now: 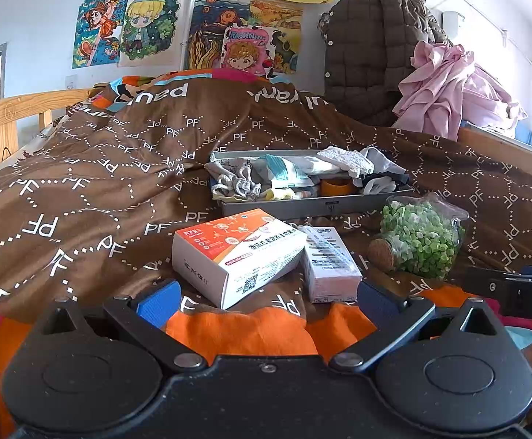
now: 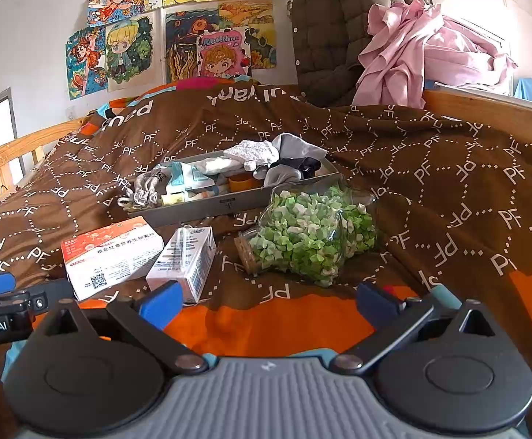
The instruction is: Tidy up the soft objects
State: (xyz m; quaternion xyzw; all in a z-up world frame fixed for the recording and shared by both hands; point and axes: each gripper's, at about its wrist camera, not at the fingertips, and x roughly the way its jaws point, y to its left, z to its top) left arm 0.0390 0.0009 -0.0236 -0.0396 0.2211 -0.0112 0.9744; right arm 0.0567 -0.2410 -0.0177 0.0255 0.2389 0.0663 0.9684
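- Hovering low over the bed's orange-and-brown quilt (image 1: 82, 190), the left hand-held gripper (image 1: 266, 301) has its blue pads spread wide and carries nothing; the right hand-held gripper (image 2: 267, 301) is spread just as wide and is also empty.
- Just past the left one, at about 12 o'clock, lie an orange-and-white box (image 1: 236, 252) and a smaller white carton (image 1: 330, 263), side by side and seemingly touching; both look rigid, so I judge they are not what the task means.
- At about 1 o'clock from the left hand-held gripper, and 12 o'clock from the right one, a corked glass jar (image 2: 313, 234) of green and white pieces lies on its side, near the tray's front wall.
- Farther out at 12 o'clock sits a grey tray (image 2: 251, 201) on the quilt, and the soft things are there: a grey crumpled sock (image 1: 234, 181) at its left end, a white knitted cloth (image 2: 253, 152) and grey socks (image 2: 295, 161) heaped at its right end, with small packets and an orange roll between.
- Judging by that heap, the soft items are gathered but neither folded nor sorted, and hard items share the tray, so most of the organizing seems to remain.
- Beyond the bed, at 1 to 2 o'clock, a brown padded coat (image 1: 375, 55) and pink cloth (image 1: 449, 91) are piled untidily; whether they belong to the task I cannot tell.
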